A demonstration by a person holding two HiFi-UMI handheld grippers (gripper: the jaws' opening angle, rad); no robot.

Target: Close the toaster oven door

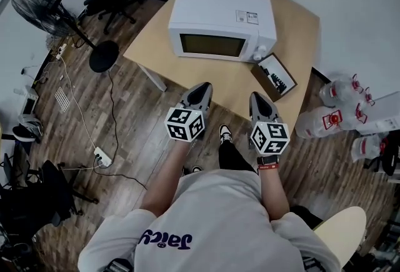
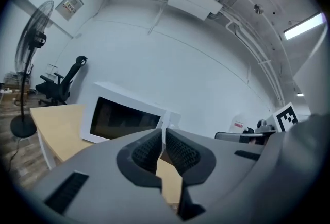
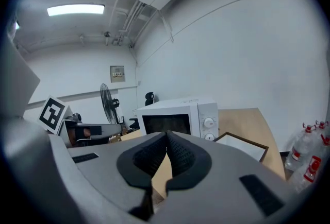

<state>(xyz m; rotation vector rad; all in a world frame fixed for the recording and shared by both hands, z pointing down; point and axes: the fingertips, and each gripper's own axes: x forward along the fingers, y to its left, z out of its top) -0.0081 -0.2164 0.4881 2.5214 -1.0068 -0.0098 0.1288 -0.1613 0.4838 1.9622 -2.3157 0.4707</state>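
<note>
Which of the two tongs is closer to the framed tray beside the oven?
The right tongs: the framed tray lies just ahead of them, while the left tongs sit before the oven.

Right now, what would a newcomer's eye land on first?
The white oven, its door shut, sits in the middle of the table. The left gripper and right gripper hover side by side at its near edge, both shut and empty. Water bottles crowd the floor at right.
</note>
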